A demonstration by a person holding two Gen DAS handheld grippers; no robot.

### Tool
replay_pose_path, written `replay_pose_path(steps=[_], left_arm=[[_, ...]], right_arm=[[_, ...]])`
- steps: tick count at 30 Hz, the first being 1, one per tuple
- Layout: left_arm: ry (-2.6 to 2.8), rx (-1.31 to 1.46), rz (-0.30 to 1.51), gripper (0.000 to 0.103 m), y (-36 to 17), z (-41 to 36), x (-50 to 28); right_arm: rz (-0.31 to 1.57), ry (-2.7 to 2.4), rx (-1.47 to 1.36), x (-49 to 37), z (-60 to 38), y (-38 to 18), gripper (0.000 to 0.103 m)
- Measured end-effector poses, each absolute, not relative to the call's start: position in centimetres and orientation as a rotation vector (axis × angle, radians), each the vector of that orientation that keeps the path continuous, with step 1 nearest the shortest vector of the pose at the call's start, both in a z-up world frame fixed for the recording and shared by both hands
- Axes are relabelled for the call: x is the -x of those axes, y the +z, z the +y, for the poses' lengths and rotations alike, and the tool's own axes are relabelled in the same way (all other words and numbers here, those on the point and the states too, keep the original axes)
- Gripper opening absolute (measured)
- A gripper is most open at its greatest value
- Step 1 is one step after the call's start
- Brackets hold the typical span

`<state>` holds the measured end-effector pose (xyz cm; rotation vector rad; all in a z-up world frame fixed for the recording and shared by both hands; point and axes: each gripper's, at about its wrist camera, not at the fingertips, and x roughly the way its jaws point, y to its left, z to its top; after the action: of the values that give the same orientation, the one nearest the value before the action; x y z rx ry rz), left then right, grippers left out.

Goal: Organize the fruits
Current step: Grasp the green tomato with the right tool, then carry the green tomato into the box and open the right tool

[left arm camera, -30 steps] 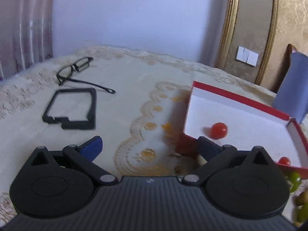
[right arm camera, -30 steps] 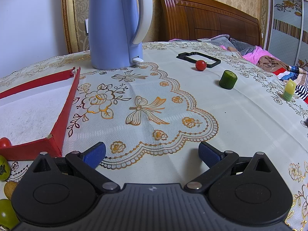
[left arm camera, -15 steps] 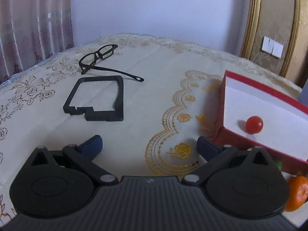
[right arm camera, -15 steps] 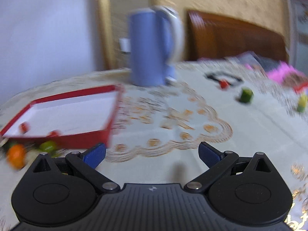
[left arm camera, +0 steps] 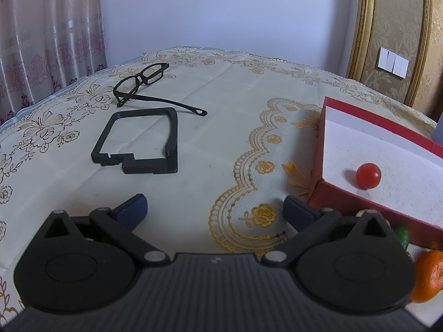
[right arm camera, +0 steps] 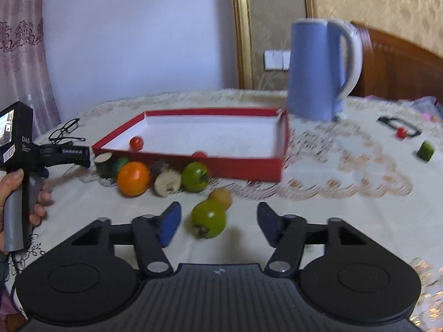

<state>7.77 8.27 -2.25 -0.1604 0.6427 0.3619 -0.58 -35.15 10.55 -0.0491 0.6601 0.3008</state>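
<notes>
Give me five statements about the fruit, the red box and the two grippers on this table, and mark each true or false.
1. A red tomato lies inside the red box. True.
2. The orange sits inside the box. False: it lies on the tablecloth in front of the box's near wall.
3. The right gripper is clamped on the blue kettle. False: its jaws are closing around a green tomato, not yet touching it.
4. The left gripper is open and holds nothing. True.
5. The glasses lie in the box. False: they lie on the tablecloth, apart from it.
</notes>
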Motion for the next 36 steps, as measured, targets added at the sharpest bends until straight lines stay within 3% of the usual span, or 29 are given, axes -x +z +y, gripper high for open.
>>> replay_pose_path(steps=[5,9,24,36], left_arm=[[0.362,0.160,0.643,0.103,-2.3,8.4,-7.8],[0.362,0.159,0.643,0.103,-2.3,8.4,-7.8],[0.363,0.157,0.645,0.103,-2.3,8.5,-7.8],[0.365,0.150,0.651,0.103,-2.3,8.4,-7.8]], right_arm=[[0.674,0.301,0.055,0.3,-34.3,9.5,0.058],[0.681,0.292,0.074,0.1,-33.5,8.9,0.035],[0.582,0.249,0.043,-0.3,-34.7,10.8,0.033],[0.608,0.172,0.111,-10.5,-34.5,10.6,0.033]])
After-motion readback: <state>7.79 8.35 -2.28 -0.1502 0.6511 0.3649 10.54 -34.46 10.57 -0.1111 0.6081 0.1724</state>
